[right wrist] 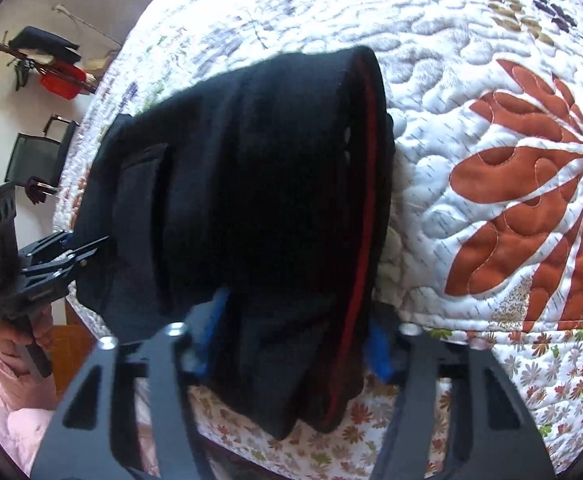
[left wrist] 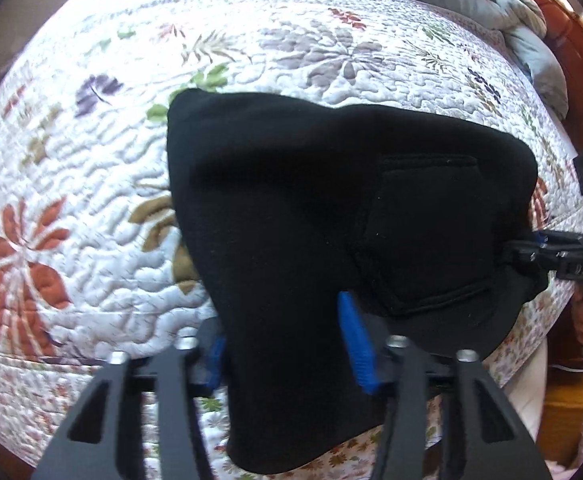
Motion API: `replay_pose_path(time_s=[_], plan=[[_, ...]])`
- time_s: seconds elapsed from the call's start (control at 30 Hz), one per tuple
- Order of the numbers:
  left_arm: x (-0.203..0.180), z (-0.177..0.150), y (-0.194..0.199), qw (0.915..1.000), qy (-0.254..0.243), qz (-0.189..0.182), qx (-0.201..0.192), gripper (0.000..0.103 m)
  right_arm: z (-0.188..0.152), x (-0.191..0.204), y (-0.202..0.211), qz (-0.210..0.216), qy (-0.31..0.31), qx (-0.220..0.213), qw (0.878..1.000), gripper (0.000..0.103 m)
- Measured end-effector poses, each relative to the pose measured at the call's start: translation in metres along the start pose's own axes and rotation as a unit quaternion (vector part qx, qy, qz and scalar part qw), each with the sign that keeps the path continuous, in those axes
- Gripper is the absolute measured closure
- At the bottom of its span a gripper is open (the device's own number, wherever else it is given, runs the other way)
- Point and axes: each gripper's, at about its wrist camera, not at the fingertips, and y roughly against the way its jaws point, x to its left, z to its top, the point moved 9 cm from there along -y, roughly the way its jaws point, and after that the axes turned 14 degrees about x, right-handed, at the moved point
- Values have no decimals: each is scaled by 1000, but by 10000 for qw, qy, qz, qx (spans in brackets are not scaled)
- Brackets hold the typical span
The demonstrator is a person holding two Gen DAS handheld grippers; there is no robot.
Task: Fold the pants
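The pants (left wrist: 331, 208) are black all over, with a black patch pocket (left wrist: 431, 240) in the same cloth and a thin red stripe (right wrist: 365, 184) running along one edge. Around the pants, the quilt (left wrist: 91, 184) on the bed is white with a stitched wavy pattern and scattered flowers: large rust-orange blooms (right wrist: 531, 184), green leaves (left wrist: 211, 80), purple sprigs (left wrist: 99, 88), a grey-mauve flower (left wrist: 339, 56) and olive-brown leaves (left wrist: 155, 220). The quilt's border (right wrist: 551, 380), below the pants, carries small orange, brown and green blossoms. Both tongs are black with blue pads (left wrist: 355, 348). Beyond the quilt's far edge lies a grey blanket (left wrist: 511, 12).
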Motion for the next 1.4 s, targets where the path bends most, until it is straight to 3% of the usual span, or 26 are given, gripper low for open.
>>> replay_pose_path(time_s=[0.07,0.17,0.4,0.6,0.87,1.1,1.4], plan=[[-2,0,4,10000,-17,-21,-64,65,-1,0,6,199,-53,-86,9998,66],[-3,-2,13,9998,-13,-75,-207,72,-4,6,15,309,48,-223,9993,70],[-7,-1,39,9982,-17,-210,-561,75,-11,23,41,331,339,-525,9975,73],[-9,19,58,9960,-1,-432,-784,76,-1,28,72,160,524,-824,9951,73],[-7,67,88,9909,51,-517,-1242,76,37,30,113,-99,713,-1281,9892,74],[3,107,107,9861,178,-538,-1559,76,90,38,136,-172,800,-1565,9843,74],[28,160,108,9827,464,-611,-1687,76,153,32,134,-229,765,-1538,9849,74]])
